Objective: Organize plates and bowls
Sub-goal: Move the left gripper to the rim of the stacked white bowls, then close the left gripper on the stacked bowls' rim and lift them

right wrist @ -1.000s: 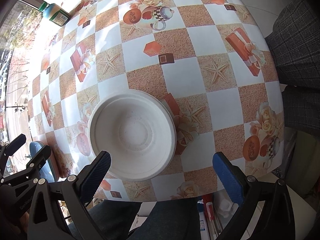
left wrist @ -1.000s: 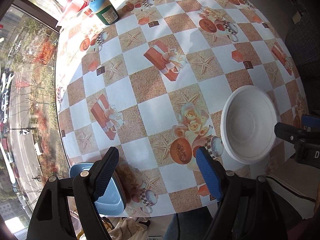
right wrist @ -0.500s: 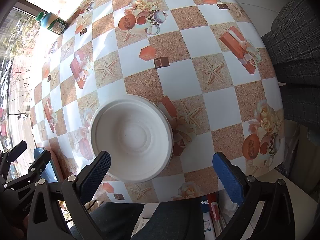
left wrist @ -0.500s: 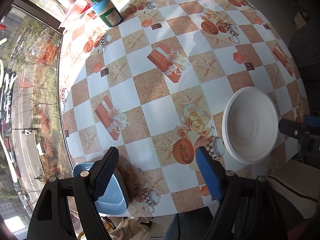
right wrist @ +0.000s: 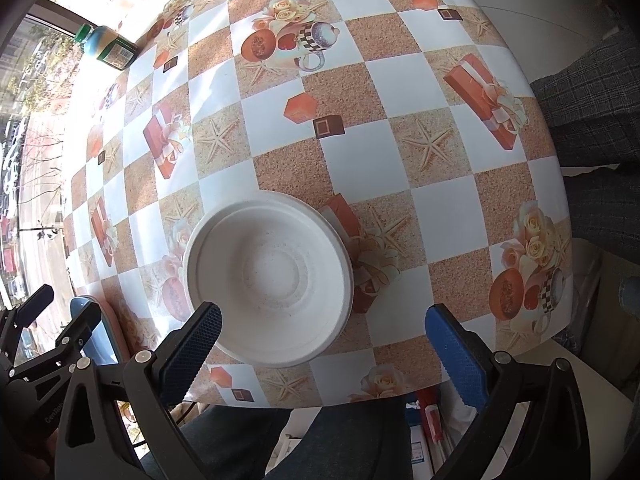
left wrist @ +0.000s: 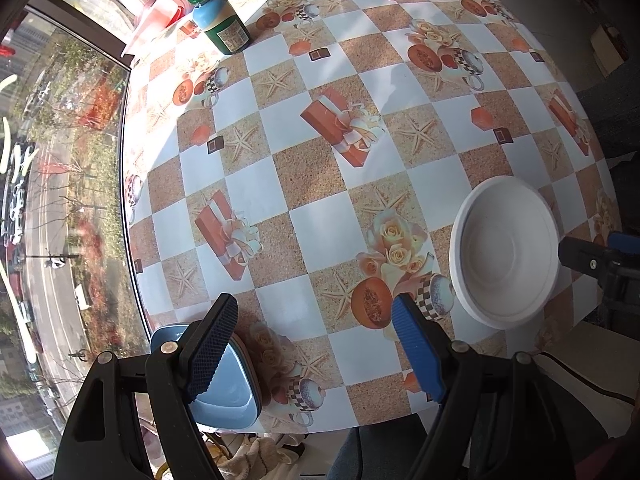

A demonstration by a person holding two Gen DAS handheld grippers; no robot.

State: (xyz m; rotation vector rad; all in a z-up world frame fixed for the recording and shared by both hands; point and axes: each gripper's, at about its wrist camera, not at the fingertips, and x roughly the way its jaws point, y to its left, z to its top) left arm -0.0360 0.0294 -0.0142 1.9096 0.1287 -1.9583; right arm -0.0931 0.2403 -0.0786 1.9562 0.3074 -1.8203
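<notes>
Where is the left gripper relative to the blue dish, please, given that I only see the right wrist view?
Observer: The left gripper points down at the table's near edge, and its left finger overlaps the dish in the left wrist view. I cannot tell whether they touch.
Operator: Thank you. Is anything between its jaws?
Observer: No. They stand wide open, with only patterned tablecloth showing between them.
</notes>
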